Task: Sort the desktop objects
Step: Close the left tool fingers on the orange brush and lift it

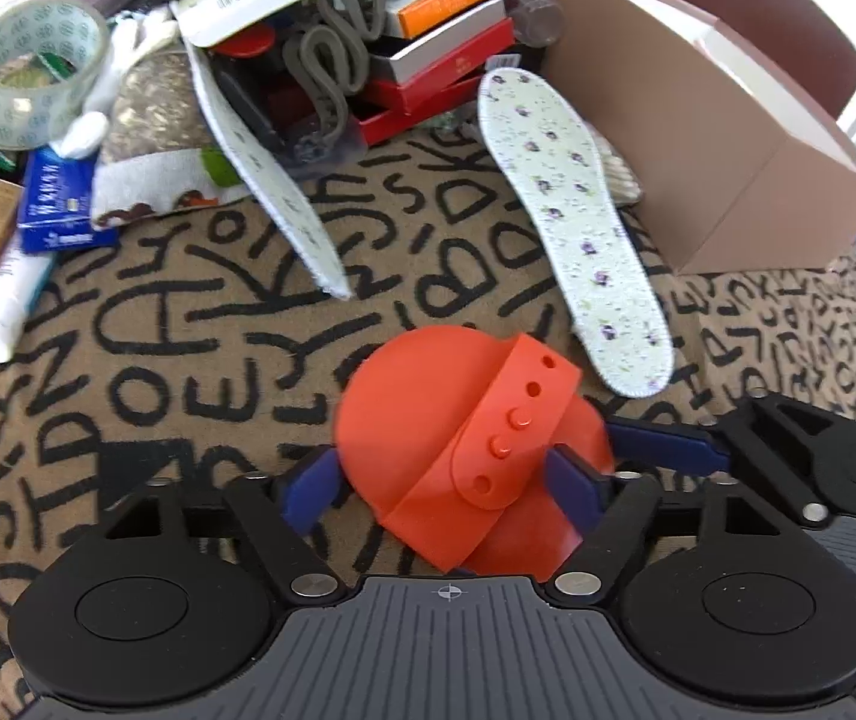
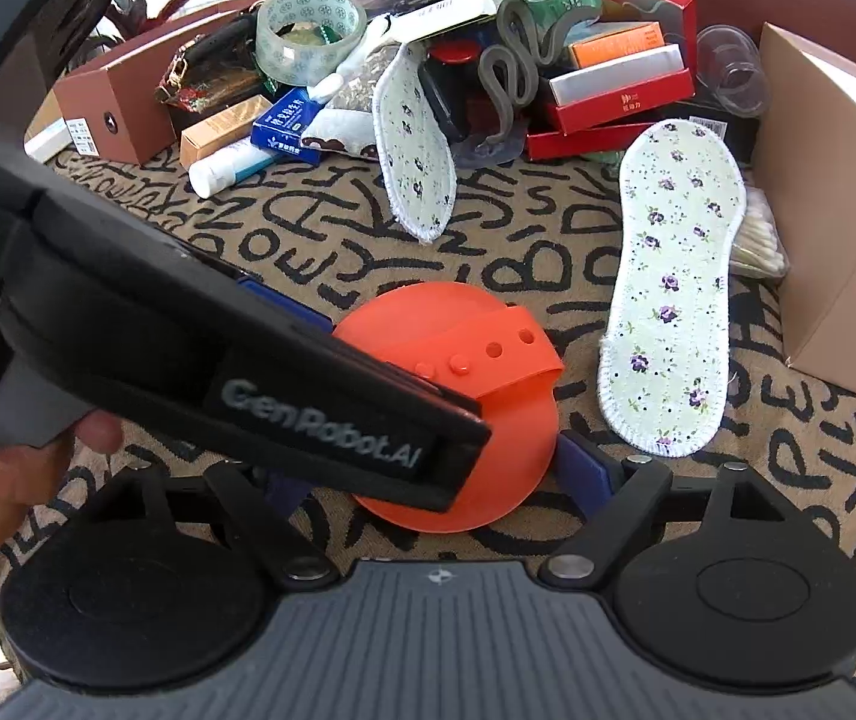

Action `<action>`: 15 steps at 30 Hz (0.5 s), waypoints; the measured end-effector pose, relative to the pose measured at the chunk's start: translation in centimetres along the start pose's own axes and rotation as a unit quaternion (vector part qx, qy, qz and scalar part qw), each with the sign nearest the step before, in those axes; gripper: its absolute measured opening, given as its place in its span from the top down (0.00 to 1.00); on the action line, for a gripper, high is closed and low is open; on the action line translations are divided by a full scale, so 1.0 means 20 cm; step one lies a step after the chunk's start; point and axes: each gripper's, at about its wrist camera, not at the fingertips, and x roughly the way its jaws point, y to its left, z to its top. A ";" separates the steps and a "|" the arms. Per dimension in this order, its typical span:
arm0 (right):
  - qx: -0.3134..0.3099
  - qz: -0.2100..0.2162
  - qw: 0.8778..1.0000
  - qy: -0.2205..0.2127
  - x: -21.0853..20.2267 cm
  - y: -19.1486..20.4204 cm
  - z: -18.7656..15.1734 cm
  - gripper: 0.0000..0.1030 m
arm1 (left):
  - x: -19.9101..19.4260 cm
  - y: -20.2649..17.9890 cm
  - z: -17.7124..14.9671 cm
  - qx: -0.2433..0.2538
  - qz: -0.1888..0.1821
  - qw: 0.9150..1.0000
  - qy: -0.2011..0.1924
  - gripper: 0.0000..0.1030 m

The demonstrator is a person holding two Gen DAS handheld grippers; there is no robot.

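An orange round plastic piece with a studded strap (image 1: 464,450) lies on the lettered cloth between the blue fingers of my left gripper (image 1: 449,483), whose jaws stand wide on either side of it. It also shows in the right wrist view (image 2: 476,396), partly under the left gripper's black body (image 2: 284,372). My right gripper (image 2: 446,480) is open around the piece's near edge; its right finger (image 2: 587,471) shows, the left is mostly hidden. In the left wrist view the right gripper's blue finger (image 1: 668,444) lies at the piece's right side.
A floral insole (image 1: 578,228) lies flat to the right, another insole (image 1: 272,180) leans on the clutter pile. A brown cardboard box (image 1: 698,138) stands right. A tape roll (image 1: 32,84), blue box (image 1: 59,198), white tube (image 1: 5,300) and red boxes (image 1: 428,90) crowd the back.
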 end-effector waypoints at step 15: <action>0.012 -0.013 0.999 -0.046 -0.29 -0.04 -0.02 0.44 | -0.25 -0.09 -0.02 -0.017 -0.003 0.999 -0.037 0.34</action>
